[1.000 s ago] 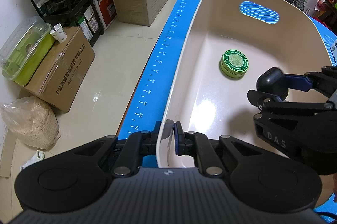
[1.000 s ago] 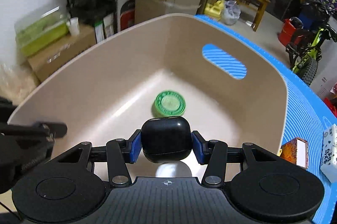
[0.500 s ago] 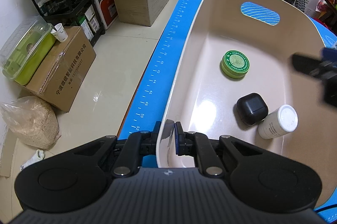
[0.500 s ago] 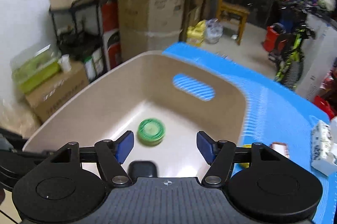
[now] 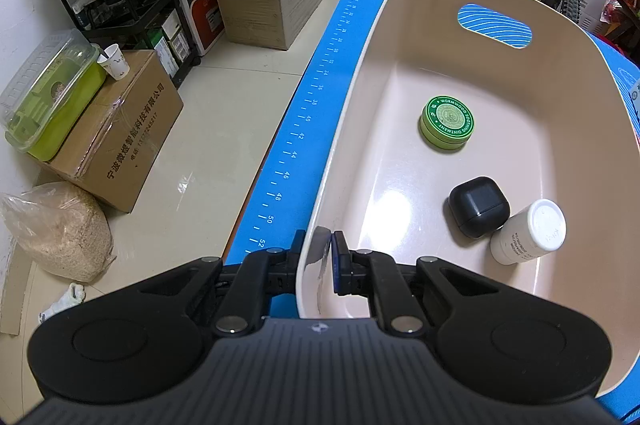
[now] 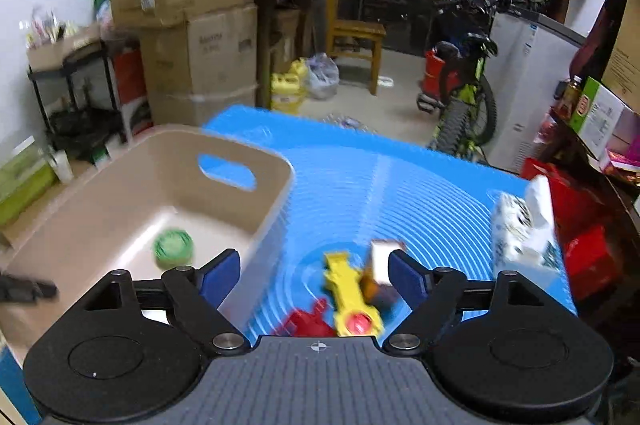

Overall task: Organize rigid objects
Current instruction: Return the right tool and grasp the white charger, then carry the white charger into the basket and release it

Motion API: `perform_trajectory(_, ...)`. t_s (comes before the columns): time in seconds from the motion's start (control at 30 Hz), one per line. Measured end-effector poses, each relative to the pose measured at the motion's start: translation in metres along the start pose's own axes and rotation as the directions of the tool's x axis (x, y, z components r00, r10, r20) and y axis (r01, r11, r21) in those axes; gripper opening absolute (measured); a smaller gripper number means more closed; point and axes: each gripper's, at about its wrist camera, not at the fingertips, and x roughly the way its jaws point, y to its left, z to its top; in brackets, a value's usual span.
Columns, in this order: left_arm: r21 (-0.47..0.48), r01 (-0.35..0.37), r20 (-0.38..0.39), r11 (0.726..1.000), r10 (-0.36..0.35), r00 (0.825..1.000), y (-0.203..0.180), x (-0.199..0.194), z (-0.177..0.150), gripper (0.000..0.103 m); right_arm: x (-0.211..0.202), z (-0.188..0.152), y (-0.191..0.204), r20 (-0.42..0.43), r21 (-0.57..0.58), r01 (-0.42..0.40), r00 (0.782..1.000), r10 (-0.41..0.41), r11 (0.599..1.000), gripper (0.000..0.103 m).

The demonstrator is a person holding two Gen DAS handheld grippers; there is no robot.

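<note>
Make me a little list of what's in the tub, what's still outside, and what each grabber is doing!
tub: beige bin on the blue mat
in tub: green tin, black case, white bottle
on the mat: yellow toy, red toy, small box, tissue pack
left gripper: shut on the bin's rim
right gripper: empty, jaws just opened, over the toys

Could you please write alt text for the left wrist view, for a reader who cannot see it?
The left gripper is clamped on the near rim of a beige bin on a blue mat. Inside lie a green ointment tin, a black case and, touching it, a white bottle on its side.
</note>
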Motion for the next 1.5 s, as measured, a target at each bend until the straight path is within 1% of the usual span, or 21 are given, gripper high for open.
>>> perform_trajectory(0.07,0.0,0.0,0.0,1.0,0.0,1.0,0.0,0.0,0.0,0.014,0.004,-0.014,-0.004,-0.025,-0.006,0.019,0.999,-0.019,1.0,0.084)
perform_trajectory(0.2,0.0,0.0,0.0,1.0,0.0,1.0,0.0,0.0,0.0,0.014,0.015,-0.046,-0.017,-0.082,0.018,0.056,0.995,-0.054,0.998,0.084)
perform_trajectory(0.33,0.001,0.0,0.0,1.0,0.0,1.0,0.0,0.0,0.0,0.014,0.031,-0.074,-0.024,-0.16,0.055,0.06,0.986,-0.051,0.997,0.084)
perform_trajectory(0.43,0.0,0.0,0.0,1.0,0.0,1.0,0.0,0.0,0.0,0.014,0.04,-0.087,-0.028,-0.195,0.064,0.058,0.98,-0.045,0.996,0.084)
perform_trajectory(0.53,0.0,0.0,0.0,1.0,0.0,1.0,0.0,0.0,0.0,0.014,0.046,-0.095,-0.029,-0.209,0.072,0.054,0.977,-0.038,0.996,0.083)
perform_trajectory(0.67,0.0,0.0,0.0,1.0,0.0,1.0,0.0,0.0,0.0,0.014,0.051,-0.099,-0.024,-0.206,0.066,0.06,0.977,-0.045,0.996,0.082)
perform_trajectory(0.73,0.0,0.0,0.0,1.0,0.0,1.0,0.0,0.0,0.0,0.014,0.053,-0.099,-0.024,-0.209,0.07,0.055,0.977,-0.039,0.996,0.077)
perform_trajectory(0.77,0.0,0.0,0.0,1.0,0.0,1.0,0.0,0.0,0.0,0.014,0.057,-0.1,-0.023,-0.212,0.072,0.051,0.977,-0.034,0.996,0.073)
perform_trajectory(0.8,0.0,0.001,0.0,1.0,-0.001,1.0,0.0,0.0,0.0,0.014,0.059,-0.101,-0.022,-0.216,0.072,0.046,0.976,-0.03,0.996,0.07)
perform_trajectory(0.87,0.0,0.001,0.0,1.0,-0.001,1.0,0.0,0.0,0.0,0.014,0.061,-0.103,-0.022,-0.218,0.082,0.025,0.976,-0.006,0.996,0.059)
perform_trajectory(0.9,0.0,0.001,0.0,1.0,-0.001,1.0,0.0,0.0,0.0,0.014,0.061,-0.104,-0.021,-0.217,0.087,0.013,0.976,0.006,0.996,0.056)
perform_trajectory(0.97,0.0,0.0,0.0,1.0,0.0,1.0,0.0,0.0,0.0,0.014,0.059,-0.105,-0.018,-0.204,0.088,0.001,0.979,0.017,0.996,0.042)
perform_trajectory(1.07,0.0,0.001,0.0,1.0,-0.001,1.0,0.0,0.0,0.0,0.014,0.056,-0.108,-0.013,-0.19,0.075,0.01,0.982,0.005,0.997,0.042)
perform_trajectory(1.2,0.0,0.0,0.0,1.0,0.0,1.0,0.0,0.0,0.0,0.014,0.049,-0.11,-0.02,-0.186,0.139,0.024,0.983,0.002,0.99,0.042)
perform_trajectory(1.3,0.0,0.001,0.0,1.0,-0.001,1.0,0.0,0.0,0.0,0.014,0.04,-0.109,-0.03,-0.177,0.169,0.046,0.984,-0.016,0.985,0.042)
perform_trajectory(1.5,-0.001,0.0,0.001,1.0,0.0,1.0,0.0,0.0,0.0,0.015,0.017,-0.092,-0.039,-0.11,0.217,0.077,0.993,-0.054,0.973,0.042)
